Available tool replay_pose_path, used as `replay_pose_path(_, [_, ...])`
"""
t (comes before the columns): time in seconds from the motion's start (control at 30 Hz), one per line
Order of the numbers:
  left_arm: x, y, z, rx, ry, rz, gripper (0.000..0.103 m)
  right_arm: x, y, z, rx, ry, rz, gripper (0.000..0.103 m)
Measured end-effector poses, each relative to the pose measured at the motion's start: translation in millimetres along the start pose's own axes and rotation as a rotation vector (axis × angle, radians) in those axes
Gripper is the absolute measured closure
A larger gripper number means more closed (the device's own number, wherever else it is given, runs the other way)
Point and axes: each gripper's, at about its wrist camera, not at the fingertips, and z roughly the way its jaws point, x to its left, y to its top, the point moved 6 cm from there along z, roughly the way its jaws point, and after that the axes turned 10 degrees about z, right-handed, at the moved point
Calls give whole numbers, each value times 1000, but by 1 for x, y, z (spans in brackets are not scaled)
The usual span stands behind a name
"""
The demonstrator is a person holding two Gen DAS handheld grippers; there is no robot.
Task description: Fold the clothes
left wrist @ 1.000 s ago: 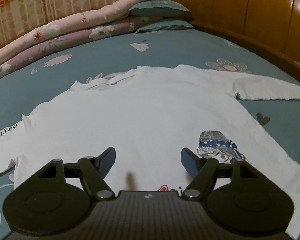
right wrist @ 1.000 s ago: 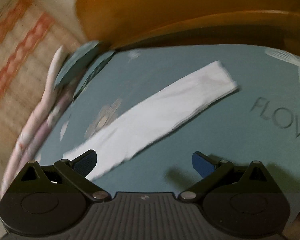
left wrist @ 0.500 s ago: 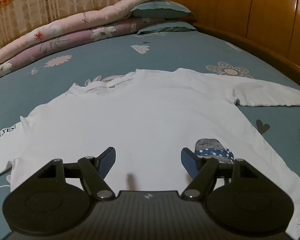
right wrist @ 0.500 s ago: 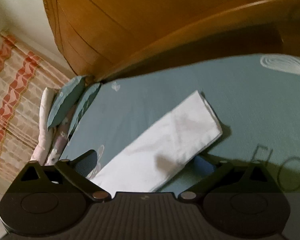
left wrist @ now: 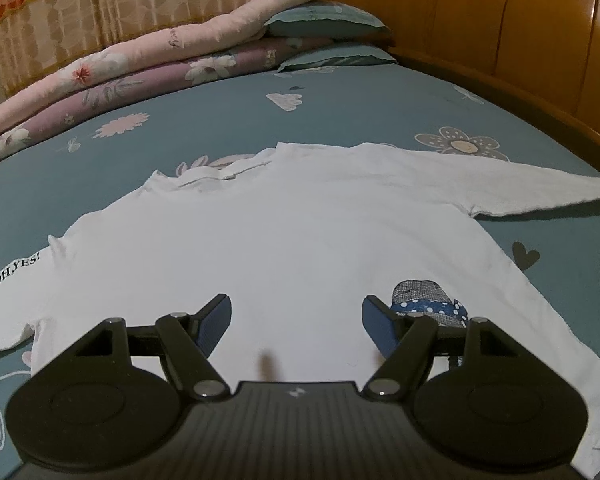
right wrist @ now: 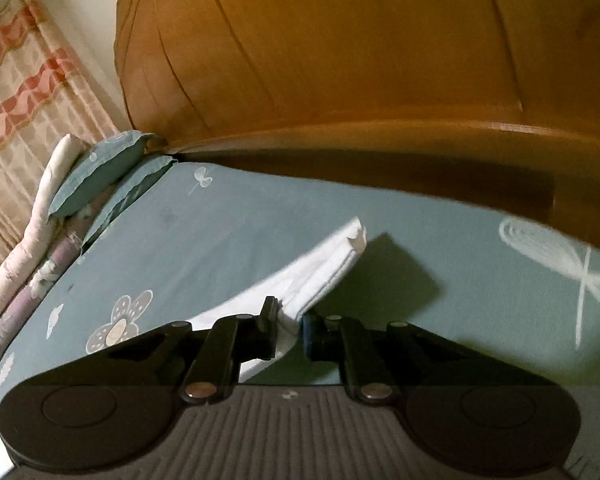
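Note:
A white long-sleeved shirt (left wrist: 284,240) lies flat, front up, on the teal bedsheet (left wrist: 228,112), with a small blue-and-grey hat print (left wrist: 424,300) near its hem. My left gripper (left wrist: 296,320) hovers open above the shirt's lower middle, holding nothing. The shirt's right sleeve (left wrist: 520,188) stretches out toward the right edge of the left wrist view. In the right wrist view that sleeve (right wrist: 324,268) is bunched and raised off the sheet, and my right gripper (right wrist: 290,326) is shut on it near the cuff.
A wooden headboard (left wrist: 500,28) runs along the right side of the bed. Rolled quilts (left wrist: 140,64) and two teal pillows (left wrist: 324,24) line the far edge under a curtain (left wrist: 100,4). Bare sheet (right wrist: 500,292) lies to the right of the sleeve.
My right gripper came down onto the sleeve's cuff end and shut on it, lifting the cloth into a fold. The left gripper has stayed open over the shirt, drifting only slightly.

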Motion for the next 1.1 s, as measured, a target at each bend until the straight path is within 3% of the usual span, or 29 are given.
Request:
replay_pose_path(0.07, [0, 0, 0, -2, 0, 2, 30, -2, 3, 6, 10, -27, -23, 88])
replay_pose_path(0.13, [1, 0, -1, 0, -1, 2, 30, -5, 0, 12, 37, -96, -37, 77])
replay_pose_path(0.17, [2, -1, -1, -1, -1, 1, 30, -7, -1, 14, 50, -131, -44, 77])
replay_pose_path(0.33, [7, -3, -1, 9, 7, -11, 30, -7, 0, -15, 3, -185, 5, 62])
replay_pose_path(0.4, [8, -4, -1, 13, 11, -17, 30, 6, 5, -28, -56, -202, -42, 60])
replay_pose_path(0.5, [5, -4, -1, 14, 4, -12, 30, 22, -4, -8, -25, -201, -128, 50])
replay_pose_path(0.87, [5, -7, 7, 28, 10, -9, 29, 79, -37, 65, 99, -195, -441, 45])
replay_pose_path(1.1, [9, -9, 0, 27, 13, -16, 29, 88, -3, 90, 110, -261, -411, 43])
